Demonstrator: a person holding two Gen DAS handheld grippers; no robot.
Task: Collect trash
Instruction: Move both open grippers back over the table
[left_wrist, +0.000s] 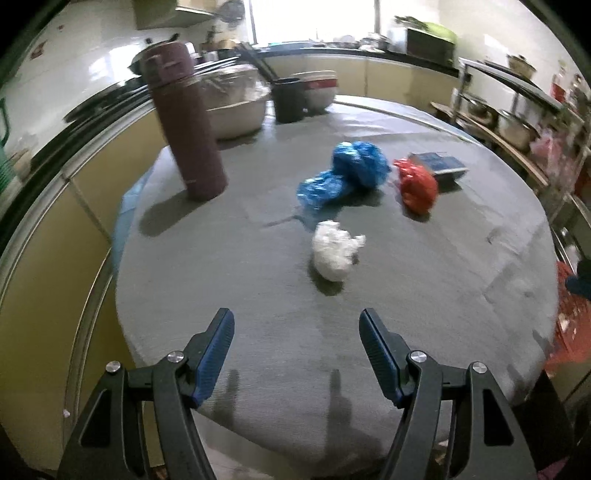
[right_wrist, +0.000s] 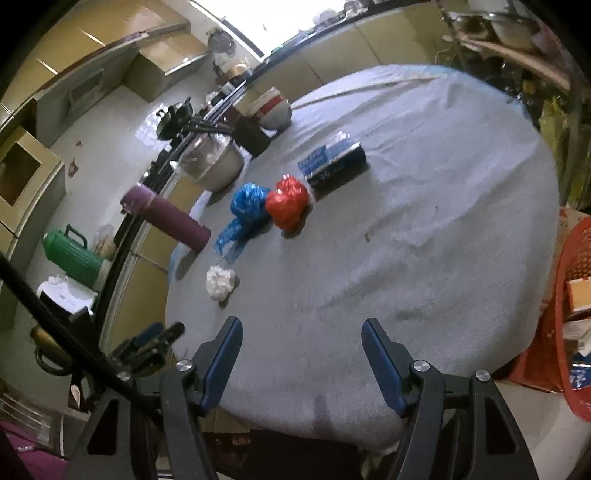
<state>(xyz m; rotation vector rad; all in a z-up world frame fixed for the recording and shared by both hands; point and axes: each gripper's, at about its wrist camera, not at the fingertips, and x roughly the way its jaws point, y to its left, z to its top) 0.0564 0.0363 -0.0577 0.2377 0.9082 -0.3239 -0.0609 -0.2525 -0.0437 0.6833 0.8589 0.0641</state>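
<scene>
Round table (left_wrist: 424, 295) under a grey cloth, seen from its near edge. Left gripper (left_wrist: 297, 330) held above the near rim, jaws wide apart, nothing between them. Right gripper (right_wrist: 302, 338) likewise over the near rim, jaws spread, empty.

4 pieces of trash on the cloth:
- White crumpled wad (left_wrist: 337, 254), nearest the left gripper, lying alone just ahead of its jaws; in the right wrist view (right_wrist: 220, 282) off to the left of the right gripper.
- Blue plastic bag (left_wrist: 347, 173), bunched, with a looser tail trailing toward the wad.
- Red plastic bag (left_wrist: 417, 186), balled up, just beside the blue one; touching it in the right wrist view (right_wrist: 288, 203).
- Dark blue box (left_wrist: 439, 164), flat on the cloth, right behind the red bag, contact between them not clear.

Maroon flask (left_wrist: 184, 122) upright near the table's left edge, well apart from the bags. At the far left rim: pale covered bowl (left_wrist: 236, 107), black cup (left_wrist: 290, 98), another bowl (left_wrist: 319, 90).

Red basket (right_wrist: 565, 310) beside the table on the right, below the rim, a few boxes inside. Green jug (right_wrist: 72, 253) on the counter to the left.
</scene>
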